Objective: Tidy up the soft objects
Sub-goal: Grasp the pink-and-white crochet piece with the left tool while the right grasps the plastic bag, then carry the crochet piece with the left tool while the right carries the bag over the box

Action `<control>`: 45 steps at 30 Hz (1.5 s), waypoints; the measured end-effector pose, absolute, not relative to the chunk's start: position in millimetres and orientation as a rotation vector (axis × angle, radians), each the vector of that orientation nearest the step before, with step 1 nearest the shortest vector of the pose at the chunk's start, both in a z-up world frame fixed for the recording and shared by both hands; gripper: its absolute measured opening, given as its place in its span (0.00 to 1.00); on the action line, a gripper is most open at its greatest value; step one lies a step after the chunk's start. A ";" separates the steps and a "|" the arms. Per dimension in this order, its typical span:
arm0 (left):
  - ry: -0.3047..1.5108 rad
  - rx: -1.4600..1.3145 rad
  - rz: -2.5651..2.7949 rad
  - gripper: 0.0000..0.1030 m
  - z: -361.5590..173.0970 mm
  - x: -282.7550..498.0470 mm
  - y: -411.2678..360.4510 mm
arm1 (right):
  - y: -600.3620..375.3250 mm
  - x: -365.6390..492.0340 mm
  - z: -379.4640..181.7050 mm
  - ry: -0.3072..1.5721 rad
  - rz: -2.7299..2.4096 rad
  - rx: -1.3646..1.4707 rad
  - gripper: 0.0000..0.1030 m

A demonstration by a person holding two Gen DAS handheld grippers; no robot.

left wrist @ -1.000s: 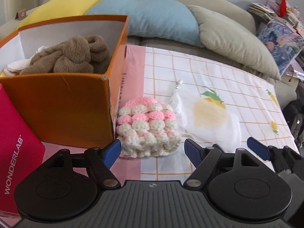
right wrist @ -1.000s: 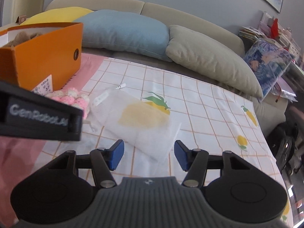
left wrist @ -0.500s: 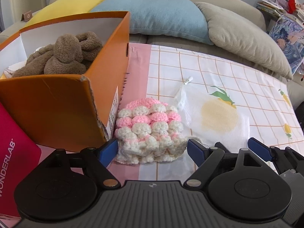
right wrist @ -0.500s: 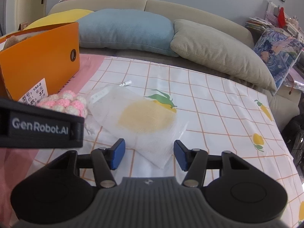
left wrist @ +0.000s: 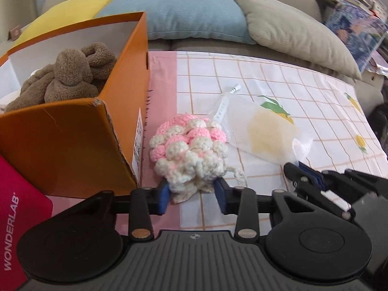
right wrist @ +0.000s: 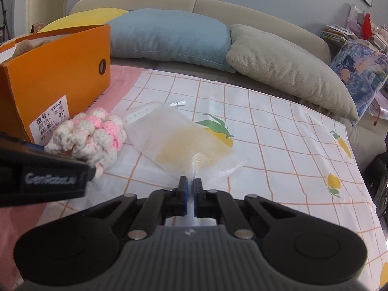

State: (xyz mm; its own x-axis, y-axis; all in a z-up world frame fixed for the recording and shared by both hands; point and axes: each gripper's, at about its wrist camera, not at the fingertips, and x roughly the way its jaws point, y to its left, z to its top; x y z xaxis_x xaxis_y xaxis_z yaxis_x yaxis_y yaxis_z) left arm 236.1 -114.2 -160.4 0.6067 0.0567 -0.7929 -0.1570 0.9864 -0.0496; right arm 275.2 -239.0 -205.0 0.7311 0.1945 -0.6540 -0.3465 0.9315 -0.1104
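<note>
Tongs both just closed: left tongs (left wrist: 192,192) pinch the crocheted pouch (left wrist: 190,149) at its near edge, right tongs (right wrist: 190,195) clamp the mesh bag's (right wrist: 179,140) corner (presumably for lifting into the orange box (left wrist: 72,140) on their left).

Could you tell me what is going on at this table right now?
A person is tidying soft things with two handheld grippers. The left gripper has just closed its jaws on the pink and white crocheted piece beside the orange box. The right gripper has just pinched the near edge of the clear bag holding a yellow sponge. Both items still lie on the checked tablecloth; a brown plush toy already sits in the box.
</note>
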 end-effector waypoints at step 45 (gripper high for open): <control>0.796 0.002 -0.267 0.04 -80.2 77.4 -39.1 | -224.9 127.8 -85.9 0.791 0.275 0.029 0.00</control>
State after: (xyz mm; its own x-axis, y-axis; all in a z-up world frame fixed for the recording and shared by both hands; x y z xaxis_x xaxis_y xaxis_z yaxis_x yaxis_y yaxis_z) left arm 77.4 -39.1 -80.2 0.6675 -0.2354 -0.7064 0.2372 0.9665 -0.0979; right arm 127.8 -224.9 -85.9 0.6697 0.2544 -0.6977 -0.2330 0.9640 0.1278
